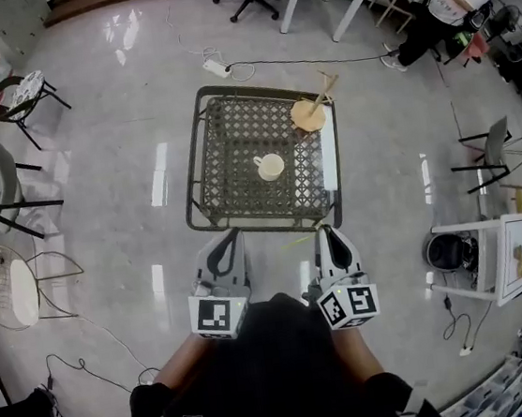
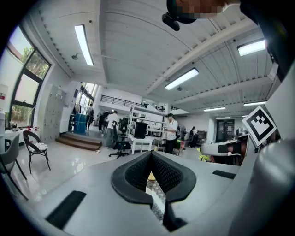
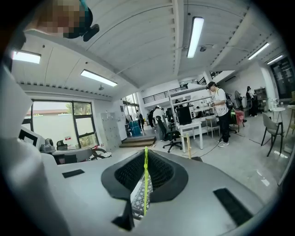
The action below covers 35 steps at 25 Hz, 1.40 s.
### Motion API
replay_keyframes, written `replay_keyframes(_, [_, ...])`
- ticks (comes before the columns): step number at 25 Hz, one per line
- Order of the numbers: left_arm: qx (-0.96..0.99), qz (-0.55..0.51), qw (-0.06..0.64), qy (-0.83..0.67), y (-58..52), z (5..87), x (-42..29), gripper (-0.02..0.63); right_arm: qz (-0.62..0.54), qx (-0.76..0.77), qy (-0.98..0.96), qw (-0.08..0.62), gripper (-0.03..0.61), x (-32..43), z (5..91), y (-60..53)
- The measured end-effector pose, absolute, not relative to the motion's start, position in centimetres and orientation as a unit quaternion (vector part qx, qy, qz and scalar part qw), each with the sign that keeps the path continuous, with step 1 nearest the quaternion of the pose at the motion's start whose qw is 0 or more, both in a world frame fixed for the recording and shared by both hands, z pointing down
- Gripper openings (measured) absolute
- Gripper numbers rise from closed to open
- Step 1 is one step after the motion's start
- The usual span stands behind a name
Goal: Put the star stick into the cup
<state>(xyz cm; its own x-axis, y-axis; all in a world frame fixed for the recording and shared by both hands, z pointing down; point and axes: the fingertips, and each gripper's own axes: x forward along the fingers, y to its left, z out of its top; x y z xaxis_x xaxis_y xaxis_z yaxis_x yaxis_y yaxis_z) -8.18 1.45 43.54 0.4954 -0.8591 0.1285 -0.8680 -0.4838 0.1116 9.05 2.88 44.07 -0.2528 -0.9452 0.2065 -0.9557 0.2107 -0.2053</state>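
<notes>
A pale cup (image 1: 270, 166) stands upright near the middle of the dark lattice table (image 1: 205, 153). My right gripper (image 1: 329, 233) hovers at the table's front edge, shut on a thin yellow-green star stick (image 1: 295, 240). In the right gripper view the stick (image 3: 145, 179) runs straight up between the jaws of that gripper (image 3: 145, 156); its star end is not visible. My left gripper (image 1: 230, 238) hangs beside it at the front edge, shut with nothing in it. In the left gripper view, its jaws (image 2: 151, 156) meet at the tips, with only the lattice showing below.
A round wooden dish with a wooden stick (image 1: 308, 113) sits at the table's far right corner. Chairs (image 1: 12, 177) stand to the left. A white side table (image 1: 494, 259) is on the right, and a power strip with cable (image 1: 216, 67) lies on the floor beyond.
</notes>
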Motion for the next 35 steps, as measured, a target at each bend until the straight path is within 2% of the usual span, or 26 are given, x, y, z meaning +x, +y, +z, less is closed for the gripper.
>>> replay_keyframes(19, [0.847,0.035,0.094,-0.522,-7.7,44.6,-10.3,0.015,0.161,0.606,-0.779,0.027,0.021,8.2,45.9,-8.4])
replay_keyframes(35, [0.836,0.04,0.1,-0.538,-16.7,44.7,-7.0,0.015,0.189,0.585,-0.787,0.05,0.021,11.0,50.1,-20.2])
